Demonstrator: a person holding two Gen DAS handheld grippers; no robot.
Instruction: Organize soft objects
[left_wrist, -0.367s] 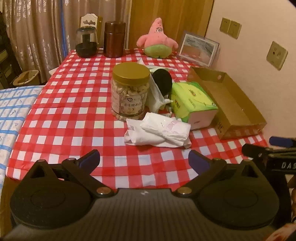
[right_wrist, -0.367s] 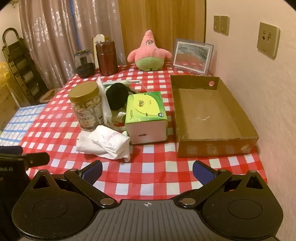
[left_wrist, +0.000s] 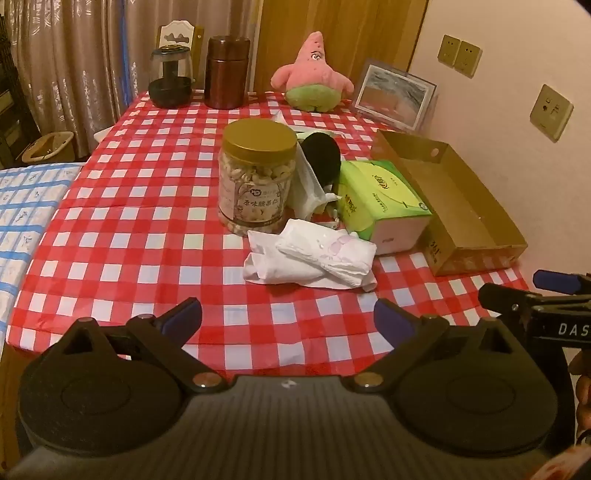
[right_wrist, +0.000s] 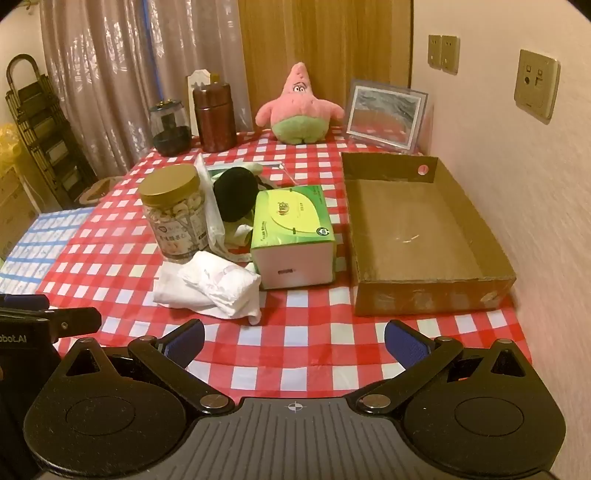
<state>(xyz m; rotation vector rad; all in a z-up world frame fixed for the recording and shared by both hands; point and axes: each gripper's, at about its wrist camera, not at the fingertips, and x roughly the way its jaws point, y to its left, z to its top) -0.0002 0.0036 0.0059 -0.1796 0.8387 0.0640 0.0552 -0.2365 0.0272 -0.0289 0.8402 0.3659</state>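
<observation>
A crumpled white cloth (left_wrist: 310, 258) (right_wrist: 210, 288) lies on the red checked tablecloth, in front of a green tissue pack (left_wrist: 380, 203) (right_wrist: 291, 232). A black soft object (left_wrist: 321, 157) (right_wrist: 236, 194) sits behind them in a clear bag. A pink starfish plush (left_wrist: 314, 81) (right_wrist: 299, 107) stands at the far edge. An empty cardboard box (left_wrist: 461, 206) (right_wrist: 421, 236) lies at the right. My left gripper (left_wrist: 288, 319) is open and empty, short of the cloth. My right gripper (right_wrist: 293, 339) is open and empty near the front edge.
A nut jar with gold lid (left_wrist: 256, 181) (right_wrist: 173, 214) stands left of the cloth. A dark glass jar (left_wrist: 170, 79), a brown canister (left_wrist: 226, 72) and a framed picture (left_wrist: 393, 96) stand at the back. A wall (right_wrist: 517, 155) bounds the right side.
Both grippers have edged slightly forward towards the cloth. Nothing on the table has moved.
</observation>
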